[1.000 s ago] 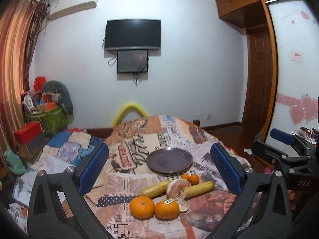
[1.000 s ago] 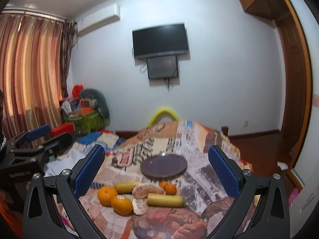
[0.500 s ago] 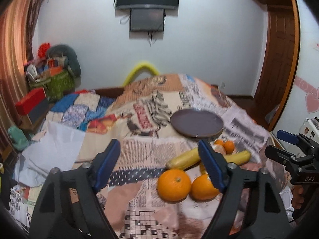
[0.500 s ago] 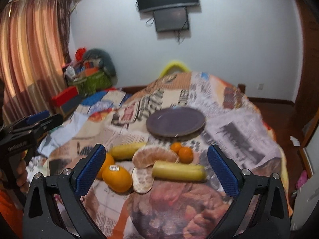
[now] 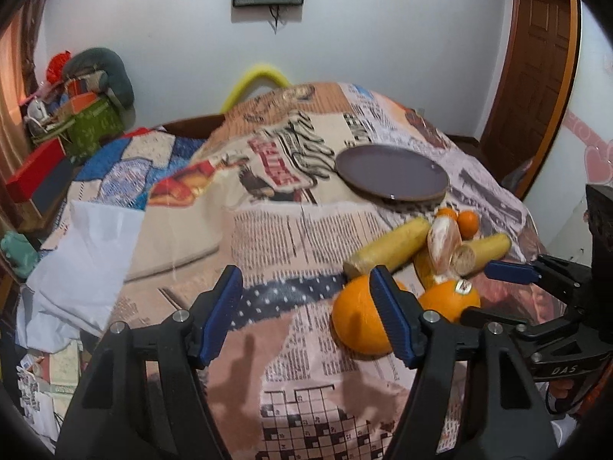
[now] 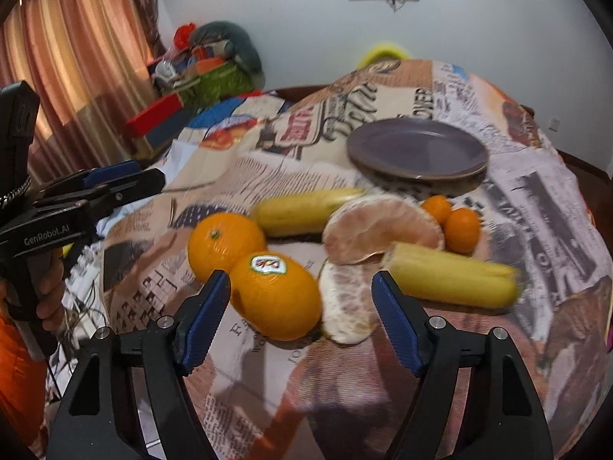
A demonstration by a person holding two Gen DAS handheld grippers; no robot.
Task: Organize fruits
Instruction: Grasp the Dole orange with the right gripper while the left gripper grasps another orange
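An empty dark purple plate sits at the far side of a table covered in a newspaper-print cloth. In front of it lie two big oranges, two banana pieces, peeled pomelo segments and two small tangerines. My right gripper is open and low, its fingers either side of the stickered orange. My left gripper is open over bare cloth, just left of the other orange.
Left of the table are a white sheet, a red box and a pile of bags by the curtain. A wooden door stands at the right. Each gripper shows in the other's view.
Both grippers have dropped and moved forward toward the fruit, which now looks much larger. Both jaws have narrowed from wide open but stay open.
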